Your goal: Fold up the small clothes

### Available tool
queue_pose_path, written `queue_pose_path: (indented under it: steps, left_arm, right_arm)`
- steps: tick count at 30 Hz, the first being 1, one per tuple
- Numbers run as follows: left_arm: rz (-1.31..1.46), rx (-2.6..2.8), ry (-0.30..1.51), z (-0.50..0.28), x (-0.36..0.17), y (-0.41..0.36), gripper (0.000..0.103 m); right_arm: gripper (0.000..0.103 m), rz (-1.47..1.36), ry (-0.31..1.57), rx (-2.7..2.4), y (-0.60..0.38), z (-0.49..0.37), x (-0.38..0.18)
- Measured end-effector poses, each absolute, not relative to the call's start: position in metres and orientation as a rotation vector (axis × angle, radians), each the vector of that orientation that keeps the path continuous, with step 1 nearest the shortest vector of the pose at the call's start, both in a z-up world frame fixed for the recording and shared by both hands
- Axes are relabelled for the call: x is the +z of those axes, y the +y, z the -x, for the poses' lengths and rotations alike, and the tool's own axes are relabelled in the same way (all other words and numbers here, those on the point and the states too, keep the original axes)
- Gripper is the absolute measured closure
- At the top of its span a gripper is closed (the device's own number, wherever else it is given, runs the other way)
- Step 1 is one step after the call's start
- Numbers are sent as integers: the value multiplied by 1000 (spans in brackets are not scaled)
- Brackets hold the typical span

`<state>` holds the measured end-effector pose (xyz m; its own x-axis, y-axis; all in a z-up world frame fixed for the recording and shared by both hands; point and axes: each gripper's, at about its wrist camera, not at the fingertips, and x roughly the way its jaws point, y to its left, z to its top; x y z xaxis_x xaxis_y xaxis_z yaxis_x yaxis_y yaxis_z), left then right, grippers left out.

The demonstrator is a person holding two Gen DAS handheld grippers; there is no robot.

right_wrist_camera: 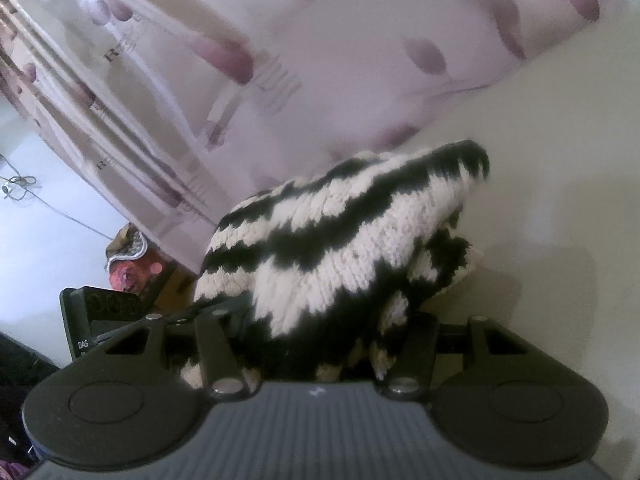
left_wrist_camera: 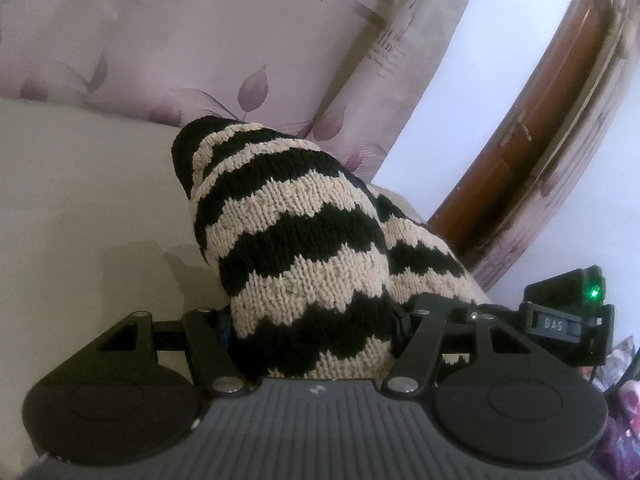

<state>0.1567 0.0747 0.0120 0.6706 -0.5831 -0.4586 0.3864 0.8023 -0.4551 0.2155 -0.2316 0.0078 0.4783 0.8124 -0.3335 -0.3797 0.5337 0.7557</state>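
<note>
From the left wrist, the left gripper (left_wrist_camera: 316,320) has a black-and-cream zigzag knit garment (left_wrist_camera: 296,240) bunched between its fingers; the knit fills the whole gap, so the fingertips are hidden, but the jaws look closed on it. The cloth rises ahead of the tool in a peaked fold, off the pale work surface (left_wrist_camera: 80,200) that lies to the tool's left. A floral curtain (left_wrist_camera: 160,40) hangs beyond, and the other gripper's housing (left_wrist_camera: 568,320) sits just to the right.

From the right wrist, blurred, the right gripper (right_wrist_camera: 320,328) likewise appears clamped on the same knit garment (right_wrist_camera: 320,240), which humps ahead of it and drapes to the right.

Both tools seem to be carrying an edge over, mid-fold. The next move probably calls for lowering together, laying the edge square before releasing.
</note>
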Motion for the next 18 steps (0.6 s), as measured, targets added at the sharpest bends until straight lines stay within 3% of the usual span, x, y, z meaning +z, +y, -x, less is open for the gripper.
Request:
queue_pose_path:
  steps: [18]
  left_arm:
    - [241,-487,592,-103,15,92,39]
  right_arm:
    - [47,-670,767,805,-199,-164,4]
